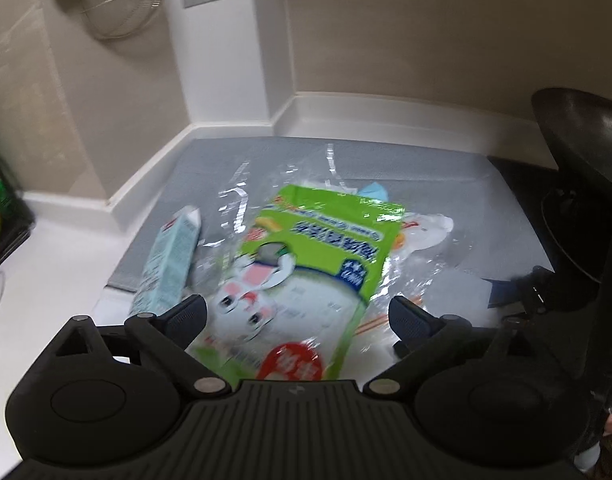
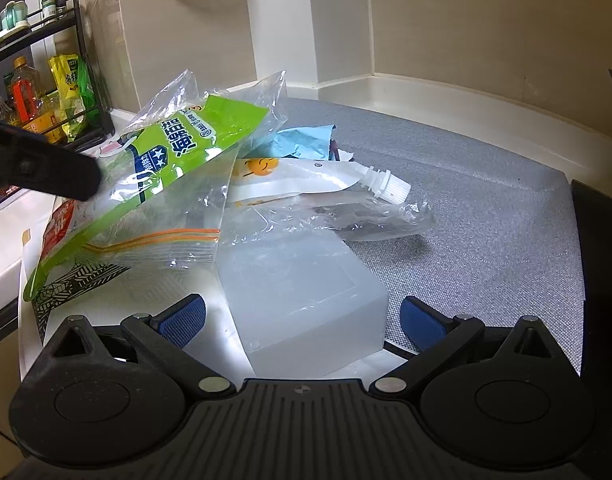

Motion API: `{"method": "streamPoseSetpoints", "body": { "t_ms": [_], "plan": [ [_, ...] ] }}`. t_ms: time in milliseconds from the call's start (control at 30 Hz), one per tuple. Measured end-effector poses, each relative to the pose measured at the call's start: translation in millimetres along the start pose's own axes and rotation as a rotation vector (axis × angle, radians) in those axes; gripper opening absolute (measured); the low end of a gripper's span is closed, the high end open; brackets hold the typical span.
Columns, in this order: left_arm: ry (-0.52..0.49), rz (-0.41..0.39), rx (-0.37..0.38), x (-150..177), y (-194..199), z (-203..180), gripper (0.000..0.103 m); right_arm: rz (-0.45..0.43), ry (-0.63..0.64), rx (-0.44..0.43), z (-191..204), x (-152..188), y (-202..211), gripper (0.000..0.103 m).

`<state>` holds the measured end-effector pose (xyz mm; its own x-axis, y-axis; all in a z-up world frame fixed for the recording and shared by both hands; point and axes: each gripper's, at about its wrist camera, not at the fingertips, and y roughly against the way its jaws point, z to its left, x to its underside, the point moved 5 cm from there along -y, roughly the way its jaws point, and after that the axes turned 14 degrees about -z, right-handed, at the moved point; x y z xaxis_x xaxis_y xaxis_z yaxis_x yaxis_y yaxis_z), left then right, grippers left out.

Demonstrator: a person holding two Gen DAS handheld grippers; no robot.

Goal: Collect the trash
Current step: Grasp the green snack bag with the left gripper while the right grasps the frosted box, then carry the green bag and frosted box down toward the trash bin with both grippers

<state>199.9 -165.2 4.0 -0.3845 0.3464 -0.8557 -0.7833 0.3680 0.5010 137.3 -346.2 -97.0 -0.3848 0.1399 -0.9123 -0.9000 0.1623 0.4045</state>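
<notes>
A clear zip bag (image 2: 177, 216) with an orange seal holds a green and white packet (image 2: 185, 144); the packet also shows in the left wrist view (image 1: 306, 256). My left gripper (image 1: 297, 312) is open, its fingers either side of the packet. My right gripper (image 2: 301, 316) is open, with a translucent plastic box (image 2: 301, 296) between its fingers. A white spouted pouch (image 2: 314, 178), blue paper (image 2: 301, 140) and crumpled clear film (image 2: 366, 216) lie on the grey mat (image 2: 486, 208). A pale blue carton (image 1: 169, 260) lies left of the bag.
A black pan (image 1: 578, 160) stands at the right on the stove. A black rack (image 2: 41, 80) with bottles and packets stands at the left. A wire strainer (image 1: 117, 0) hangs on the wall. A patterned paper (image 2: 77, 280) lies under the bag.
</notes>
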Motion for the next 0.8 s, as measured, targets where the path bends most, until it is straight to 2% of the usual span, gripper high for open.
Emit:
{"method": "streamPoseSetpoints", "body": {
  "t_ms": [133, 200, 267, 300, 433, 533, 633, 667, 700, 733, 800],
  "plan": [
    [-0.062, 0.062, -0.044, 8.9, -29.2, -7.6, 0.098, -0.001, -0.001, -0.001, -0.1, 0.0, -0.1, 0.103],
    [-0.064, 0.087, -0.065, 13.4, -36.9, -6.3, 0.082, 0.0, 0.002, 0.0, -0.2, 0.0, -0.6, 0.103],
    [-0.037, 0.129, -0.07, 16.8, -39.4, -2.2, 0.018, -0.001, 0.001, -0.001, -1.1, 0.5, -0.8, 0.103],
    [-0.014, 0.134, -0.068, 17.7, -37.4, 0.9, 0.008, -0.002, -0.002, -0.002, -1.5, 0.3, -0.9, 0.103],
    [0.031, 0.071, -0.049, 8.7, -11.3, 13.1, 0.004, -0.014, -0.035, -0.014, -6.3, -0.6, -0.3, 0.103],
    [0.094, -0.002, -0.031, -7.1, 20.6, 24.3, 0.004, -0.032, -0.087, -0.022, -12.7, -1.7, 0.7, 0.103],
    [0.128, -0.067, -0.038, -19.9, 55.5, 34.8, 0.004, -0.037, -0.084, -0.012, -13.6, -2.1, 0.7, 0.103],
    [0.136, -0.089, -0.05, -22.9, 68.1, 38.8, 0.004, -0.042, -0.083, -0.009, -14.2, -2.4, 1.2, 0.1],
    [0.145, -0.106, -0.066, -23.4, 80.2, 44.2, 0.004, -0.047, -0.091, -0.008, -15.3, -2.7, 1.7, 0.089],
    [0.157, -0.121, -0.081, -23.4, 93.3, 50.3, 0.004, -0.054, -0.107, -0.014, -17.6, -3.2, 2.1, 0.083],
    [0.178, -0.145, -0.119, -16.3, 121.2, 61.8, 0.004, -0.079, -0.143, -0.017, -22.9, -5.4, 4.1, 0.076]
  ]
}}
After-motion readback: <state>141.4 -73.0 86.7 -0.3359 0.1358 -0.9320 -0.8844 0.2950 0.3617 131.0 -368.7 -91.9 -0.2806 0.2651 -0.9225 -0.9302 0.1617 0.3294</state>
